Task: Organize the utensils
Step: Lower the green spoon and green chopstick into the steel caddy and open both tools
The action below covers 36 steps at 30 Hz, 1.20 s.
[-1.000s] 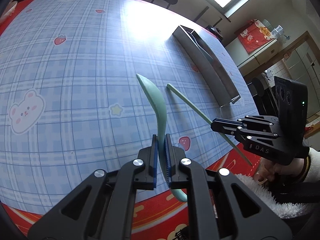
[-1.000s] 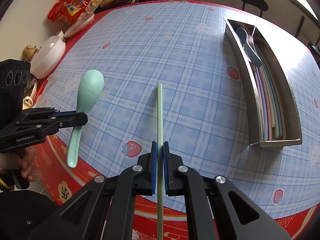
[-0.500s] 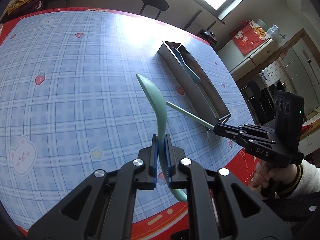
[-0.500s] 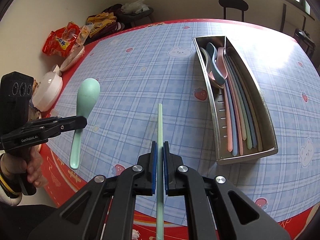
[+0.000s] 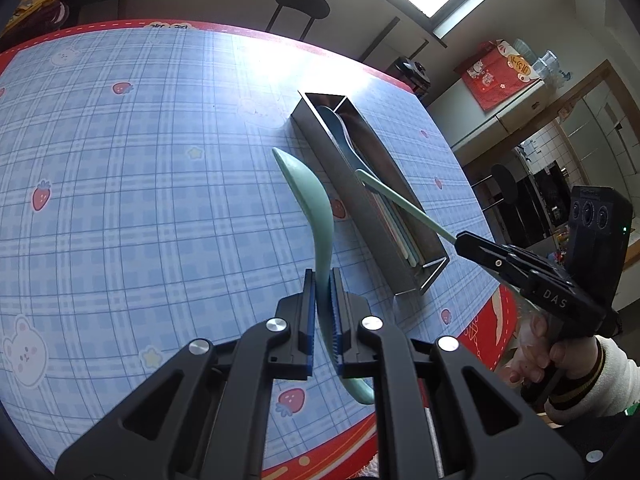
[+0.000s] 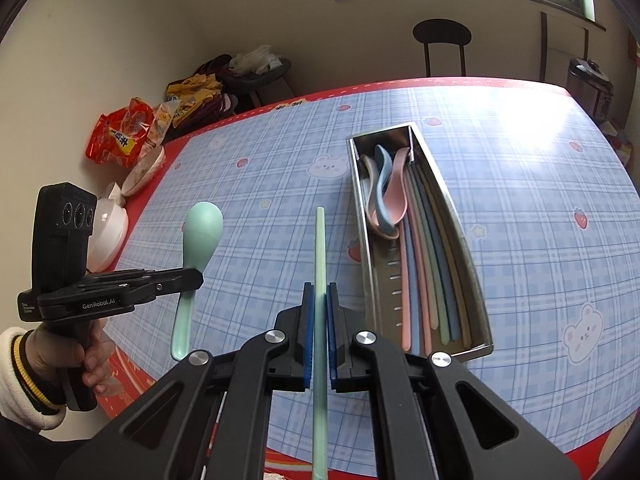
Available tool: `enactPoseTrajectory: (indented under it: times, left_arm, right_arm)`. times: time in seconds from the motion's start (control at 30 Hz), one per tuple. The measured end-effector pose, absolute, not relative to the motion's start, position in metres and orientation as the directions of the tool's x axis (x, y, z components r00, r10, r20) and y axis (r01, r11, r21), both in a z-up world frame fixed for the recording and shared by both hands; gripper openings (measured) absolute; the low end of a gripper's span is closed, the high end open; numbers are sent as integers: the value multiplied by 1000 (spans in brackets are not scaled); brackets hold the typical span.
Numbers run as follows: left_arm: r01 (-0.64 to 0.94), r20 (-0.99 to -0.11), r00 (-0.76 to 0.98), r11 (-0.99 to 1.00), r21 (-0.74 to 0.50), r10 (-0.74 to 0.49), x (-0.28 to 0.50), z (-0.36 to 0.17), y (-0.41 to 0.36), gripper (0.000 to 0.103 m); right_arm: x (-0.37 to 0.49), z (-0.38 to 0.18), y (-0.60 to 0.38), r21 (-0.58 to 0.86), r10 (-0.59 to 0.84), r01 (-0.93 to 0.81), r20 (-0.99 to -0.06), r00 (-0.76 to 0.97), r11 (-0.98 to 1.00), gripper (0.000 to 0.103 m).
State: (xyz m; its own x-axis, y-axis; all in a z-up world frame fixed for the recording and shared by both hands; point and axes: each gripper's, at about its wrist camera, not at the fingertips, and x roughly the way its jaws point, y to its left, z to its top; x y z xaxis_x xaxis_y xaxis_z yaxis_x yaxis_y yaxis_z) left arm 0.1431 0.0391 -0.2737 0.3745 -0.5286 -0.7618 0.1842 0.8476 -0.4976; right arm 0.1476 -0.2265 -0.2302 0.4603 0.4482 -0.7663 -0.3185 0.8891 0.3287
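Observation:
My left gripper (image 5: pixel 322 276) is shut on a mint-green spoon (image 5: pixel 310 196), held above the table with its bowl pointing away. It shows in the right wrist view too (image 6: pixel 198 276) with the spoon (image 6: pixel 200 232). My right gripper (image 6: pixel 320 292) is shut on a pale green chopstick (image 6: pixel 320 248), held in the air left of the metal utensil tray (image 6: pixel 452 208). In the left wrist view the right gripper (image 5: pixel 460 238) holds the chopstick (image 5: pixel 400 204) over the tray (image 5: pixel 360 204). The tray holds spoons (image 6: pixel 386 196) and several coloured chopsticks (image 6: pixel 428 280).
The table has a blue checked cloth (image 6: pixel 280 184) with a red border. Snack bags (image 6: pixel 124 132) and white bowls (image 6: pixel 108 228) sit at the table's left edge. A black stool (image 6: pixel 442 40) stands beyond the far edge.
Both grippers have risen and moved toward the tray, each keeping its utensil. The chopstick tip now reaches over the tray in the left wrist view.

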Motion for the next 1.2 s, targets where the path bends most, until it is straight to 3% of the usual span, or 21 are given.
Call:
enactPoseTrajectory:
  times: [0.43, 0.73, 1.2]
  left_arm:
    - [220, -791, 345, 862, -456, -506, 216, -259, -18, 11]
    - [171, -802, 284, 851, -497, -526, 289, -276, -49, 11]
    - [94, -875, 178, 893, -440, -450, 353, -320, -93, 11]
  right_arm:
    - [187, -234, -266, 326, 401, -235, -764, 506, 916, 6]
    - [220, -250, -272, 336, 386, -191, -772, 506, 922, 6]
    - [250, -269, -272, 337, 368, -154, -789, 492, 929, 6]
